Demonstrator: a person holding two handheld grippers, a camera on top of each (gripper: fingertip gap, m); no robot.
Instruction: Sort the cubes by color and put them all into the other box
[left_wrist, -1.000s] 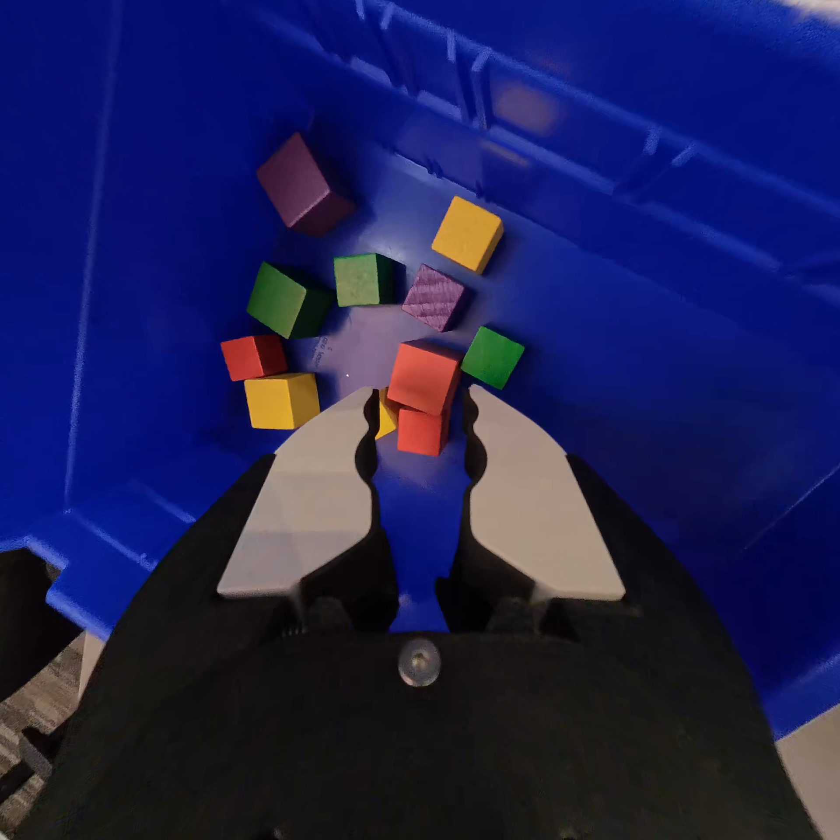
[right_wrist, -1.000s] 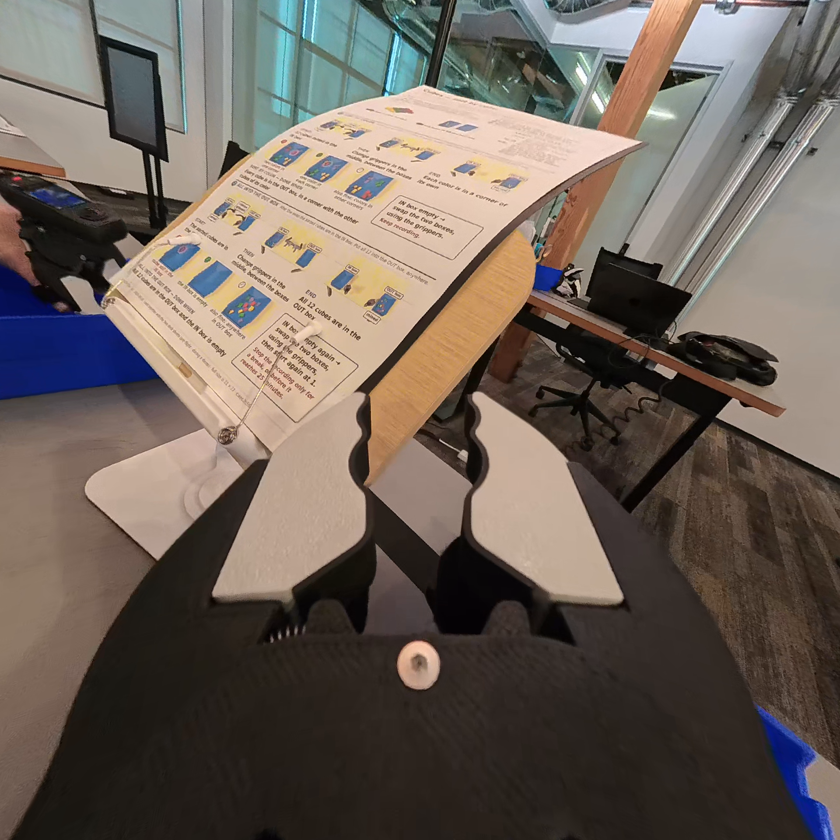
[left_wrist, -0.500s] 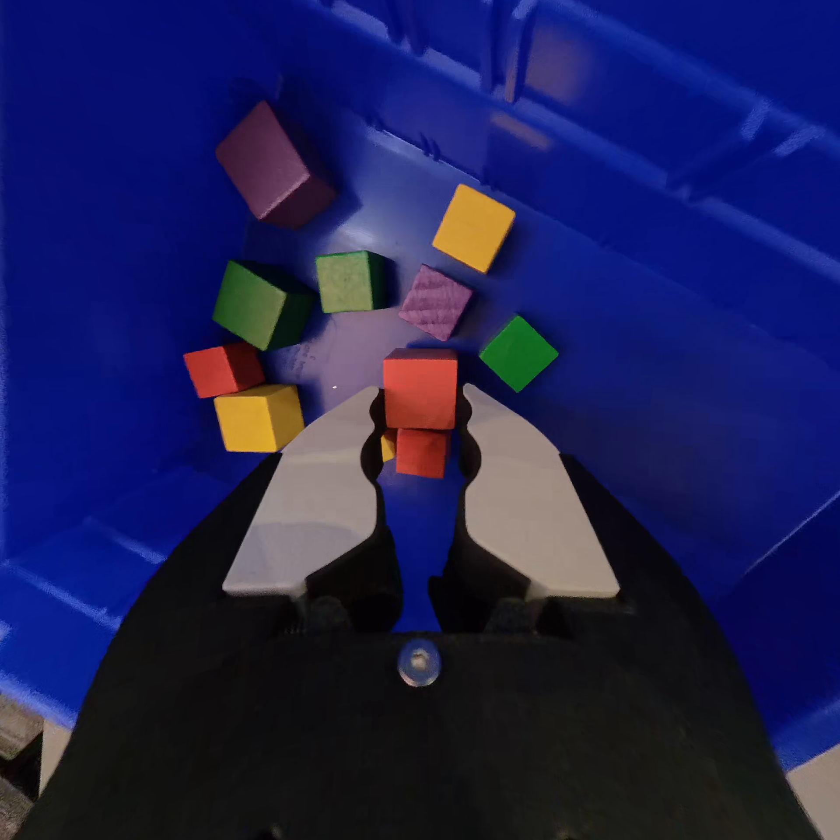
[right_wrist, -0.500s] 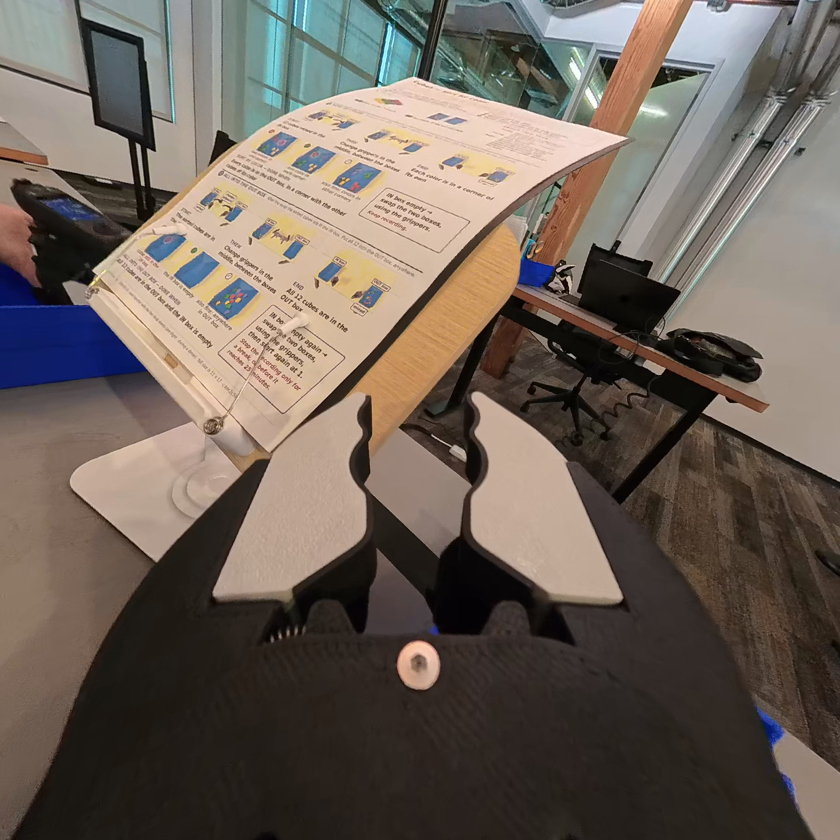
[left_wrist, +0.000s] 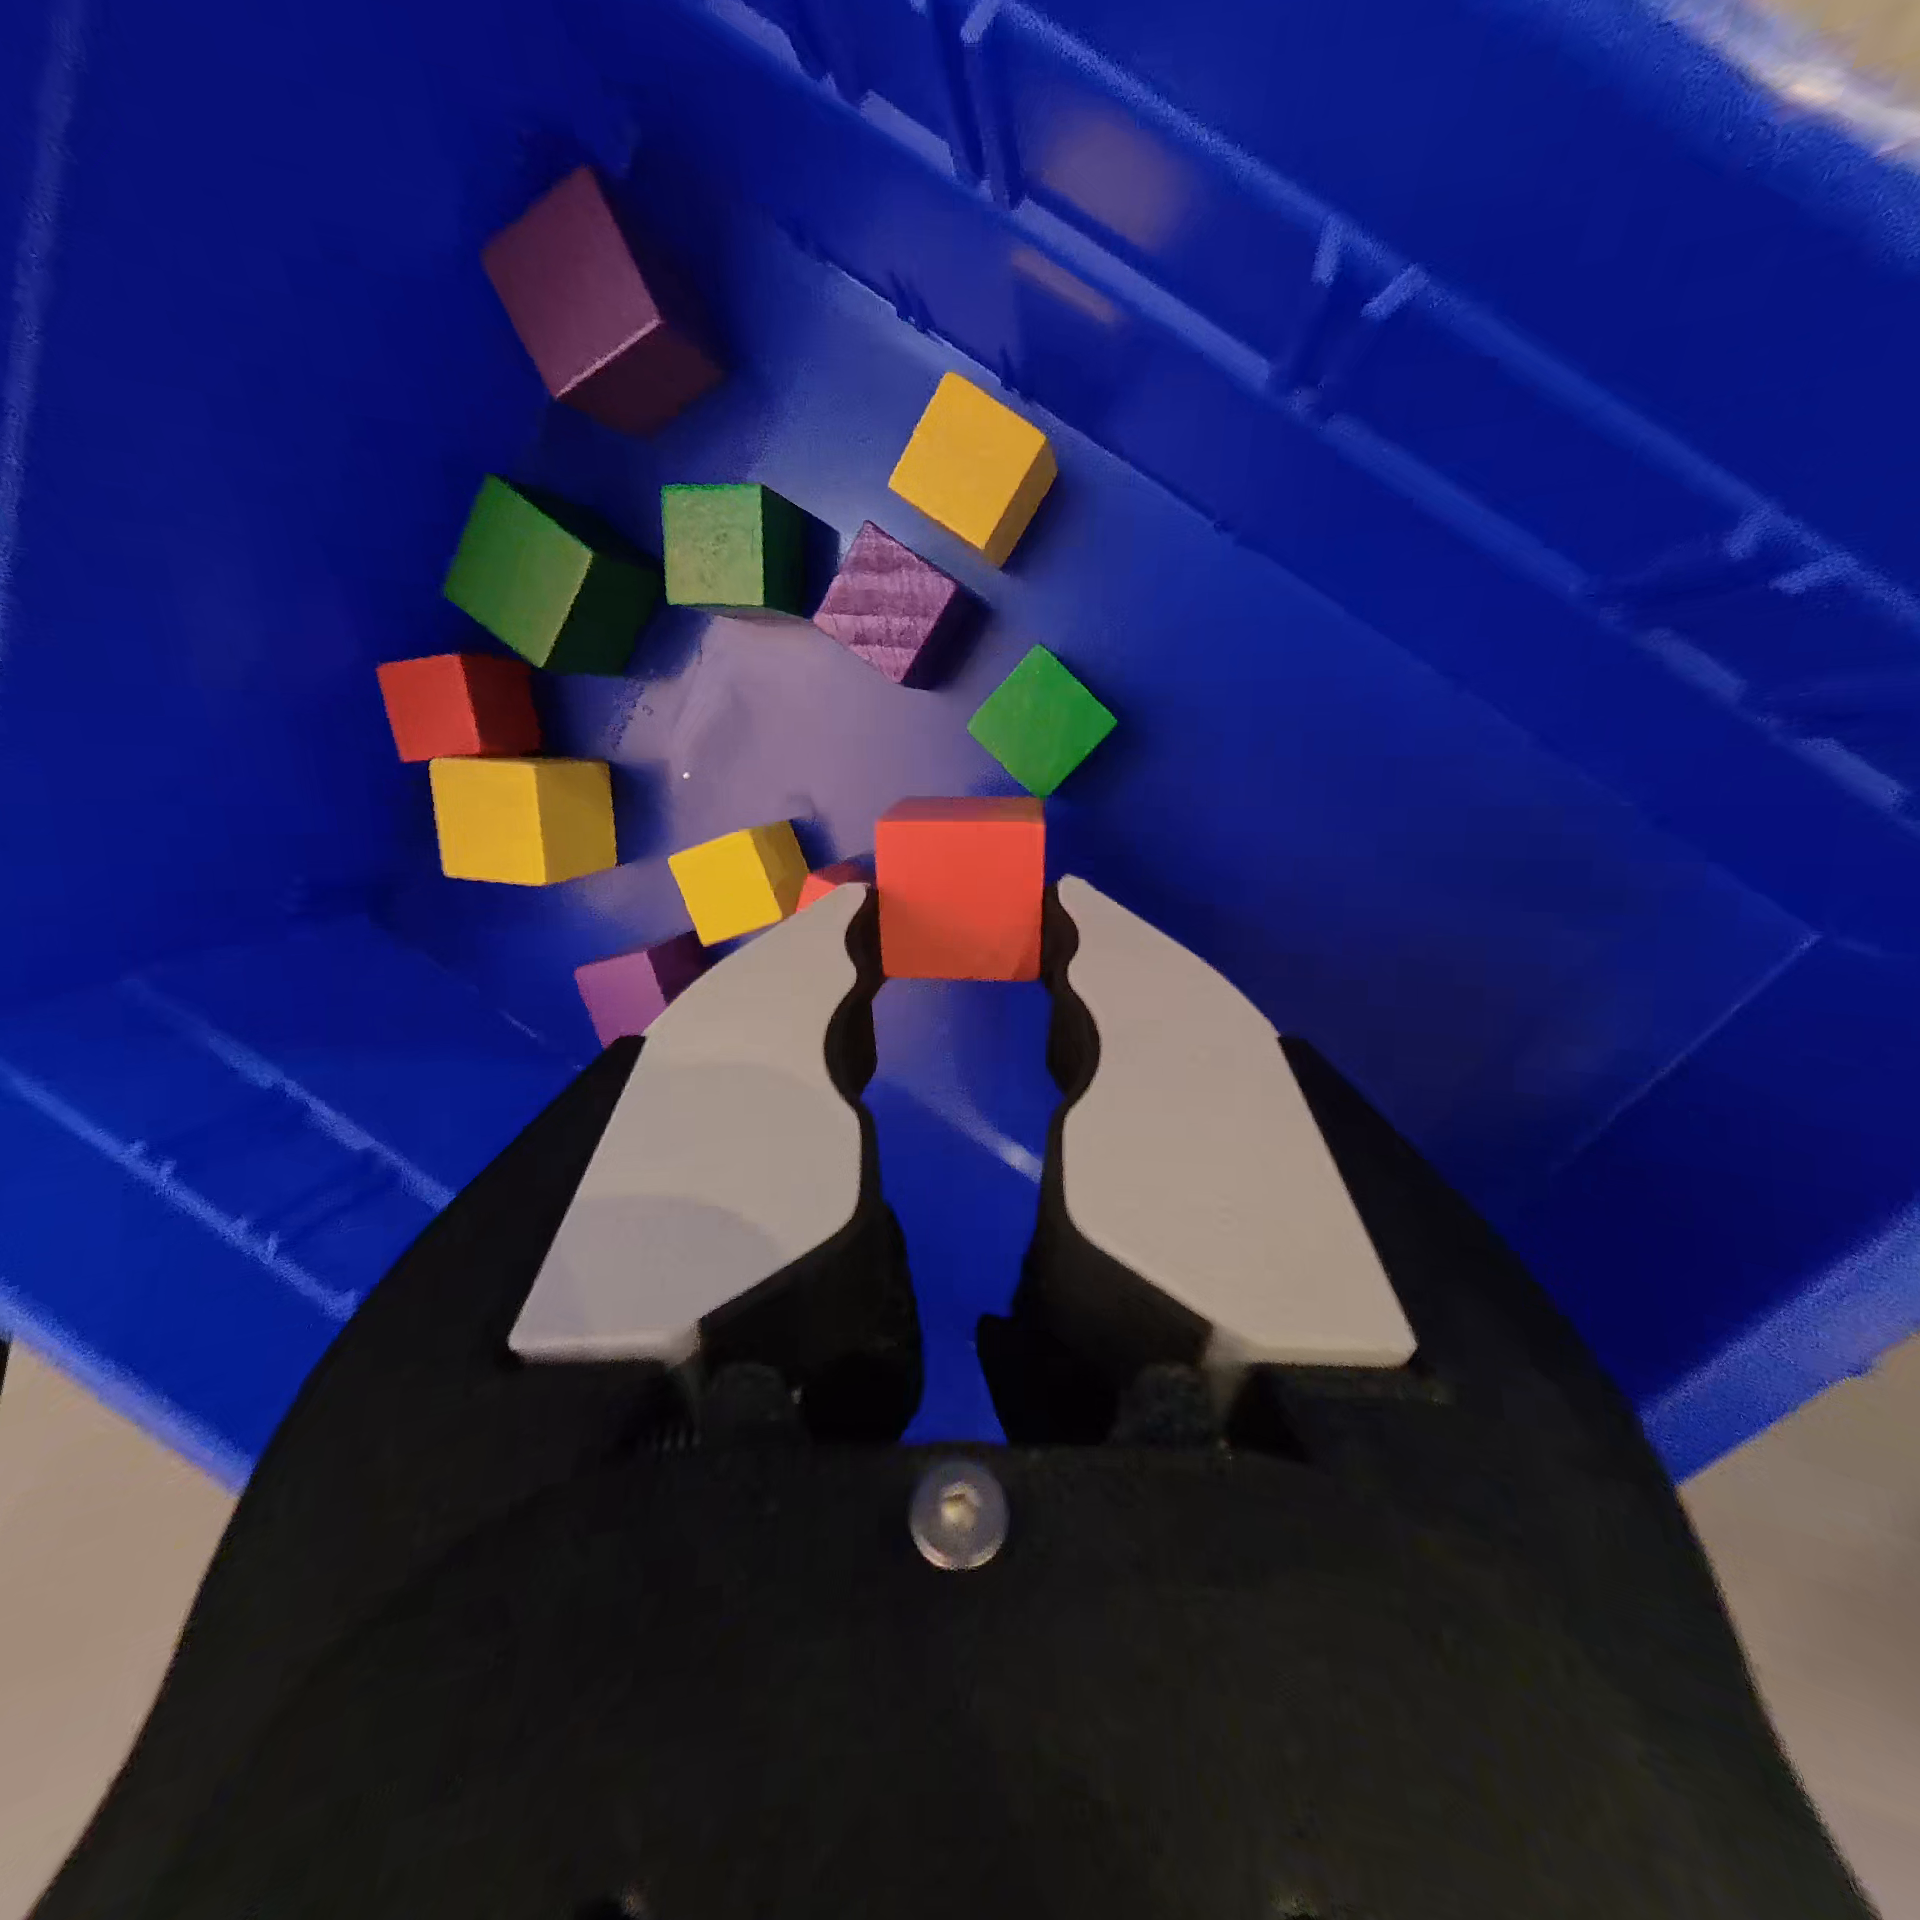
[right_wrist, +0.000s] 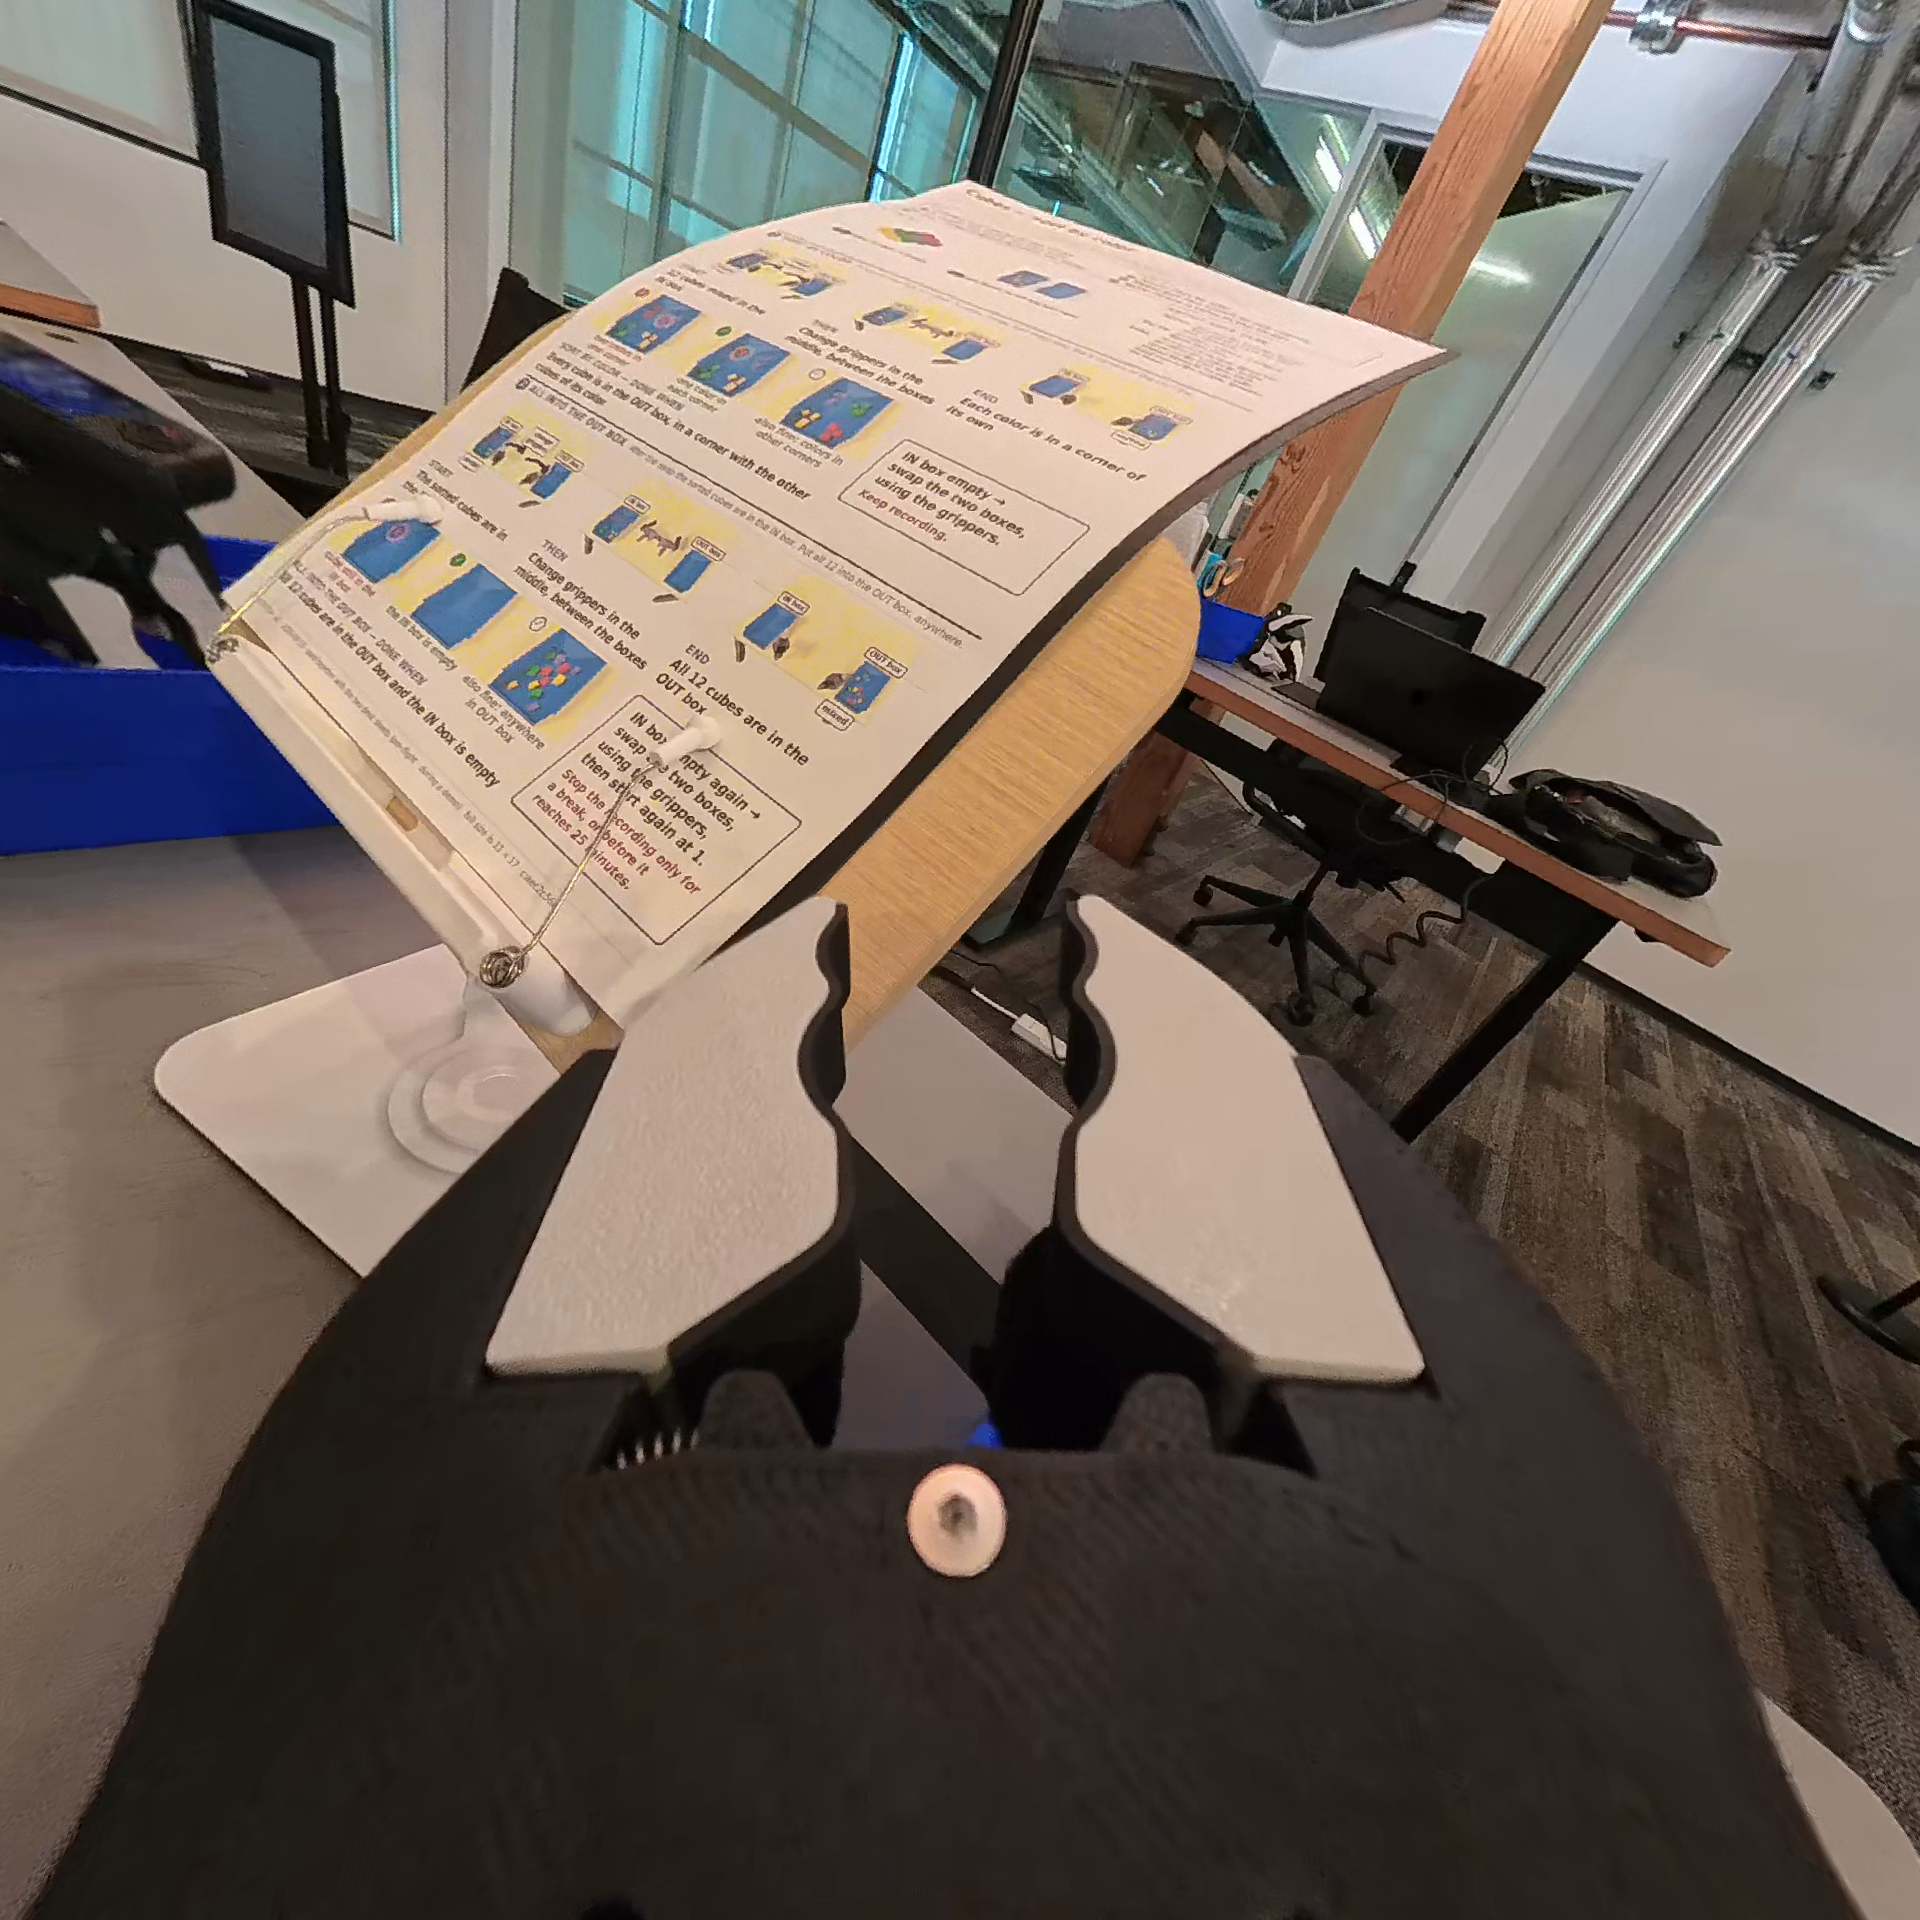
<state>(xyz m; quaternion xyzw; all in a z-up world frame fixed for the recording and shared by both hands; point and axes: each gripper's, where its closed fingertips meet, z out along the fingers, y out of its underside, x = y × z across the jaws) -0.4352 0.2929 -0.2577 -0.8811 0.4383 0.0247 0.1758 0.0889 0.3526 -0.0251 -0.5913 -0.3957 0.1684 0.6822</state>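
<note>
Box (left_wrist: 1455, 520): we see a blue box that fills the left wrist view, with loose cubes on its floor.
Stand (right_wrist: 312, 1081): we see a white stand on the grey table (right_wrist: 125, 1143); it carries a printed sheet (right_wrist: 831, 468).
Left gripper (left_wrist: 958, 914): its two pads press on a red cube (left_wrist: 958, 888), held above the box floor.
Right gripper (right_wrist: 956, 935): we see its jaws apart, with nothing between them.
Loose cubes: a yellow cube (left_wrist: 736, 881) lies just left of the held one, a green cube (left_wrist: 1041, 719) just behind it.
</note>
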